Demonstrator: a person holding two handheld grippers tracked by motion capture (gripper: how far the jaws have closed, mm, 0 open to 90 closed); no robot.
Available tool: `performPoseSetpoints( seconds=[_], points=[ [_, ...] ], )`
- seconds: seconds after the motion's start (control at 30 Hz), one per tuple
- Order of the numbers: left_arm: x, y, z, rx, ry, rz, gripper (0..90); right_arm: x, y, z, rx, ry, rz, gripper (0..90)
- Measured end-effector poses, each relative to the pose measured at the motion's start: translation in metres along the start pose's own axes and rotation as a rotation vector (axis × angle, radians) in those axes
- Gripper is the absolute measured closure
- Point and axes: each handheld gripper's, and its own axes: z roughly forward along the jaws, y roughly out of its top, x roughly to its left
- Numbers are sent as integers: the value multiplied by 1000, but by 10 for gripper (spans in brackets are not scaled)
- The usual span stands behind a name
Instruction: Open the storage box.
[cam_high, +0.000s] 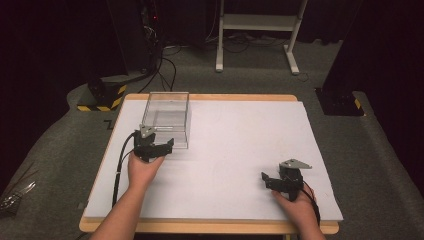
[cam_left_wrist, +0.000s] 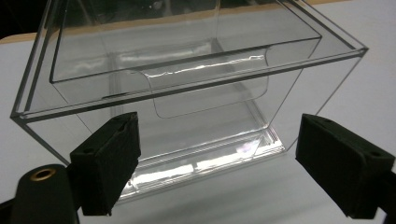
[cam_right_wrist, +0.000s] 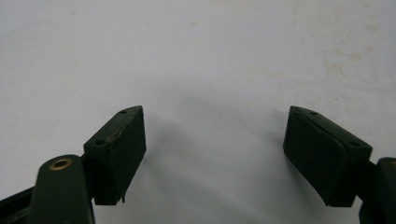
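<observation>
left gripper (cam_high: 159, 146): sitting at the near left part of the table, jaws spread wide and pointing at the clear box, gripping nothing. In the left gripper view (cam_left_wrist: 217, 163) the two black pads are standing well apart with the box's near wall showing between and behind them.
left pad (cam_left_wrist: 108, 165): lying just in front of the box's near lower edge; touching or a hair short, can't tell.
right pad (cam_left_wrist: 337, 163): hanging off the box's near right corner, apart from it, bare table under it.
clear box (cam_high: 166, 119): standing upright on the white table surface, far left area, just beyond the left gripper. Walls transparent, clear lid (cam_left_wrist: 187, 42) lying on top. From the left gripper view (cam_left_wrist: 196, 121) the interior is looking empty; the base rim is catching light.
right gripper (cam_high: 274, 181): hovering over or resting on the near right part of the table, well apart from the box, jaws also spread wide, holding nothing. The right gripper view (cam_right_wrist: 212, 154) is showing plain white surface between the pads, with their shadow falling on it.
hands: left hand (cam_high: 144, 169) and right hand (cam_high: 294, 202) coming in from the near edge, each wrapping its gripper's rear.
table (cam_high: 240, 145): white sheet on a wooden-edged top.
</observation>
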Motion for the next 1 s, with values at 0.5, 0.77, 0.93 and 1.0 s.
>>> performPoseSetpoints(
  seconds=[0.5, 0.77, 0.93, 1.0],
  points=[
    [-6, 10, 16, 6, 43, -39, 134, 0, 0, 0, -1, 1, -2, 211],
    [-16, 9, 19, 2, 109, -45, 158, 0, 0, 0, -1, 0, -2, 211],
    [-23, 8, 18, -17, 181, -35, 259, 0, 0, 0, 0, -1, -2, 211],
    [-24, 7, 18, -33, 192, -46, 289, 0, 0, 0, 0, -1, -2, 211]
  ],
)
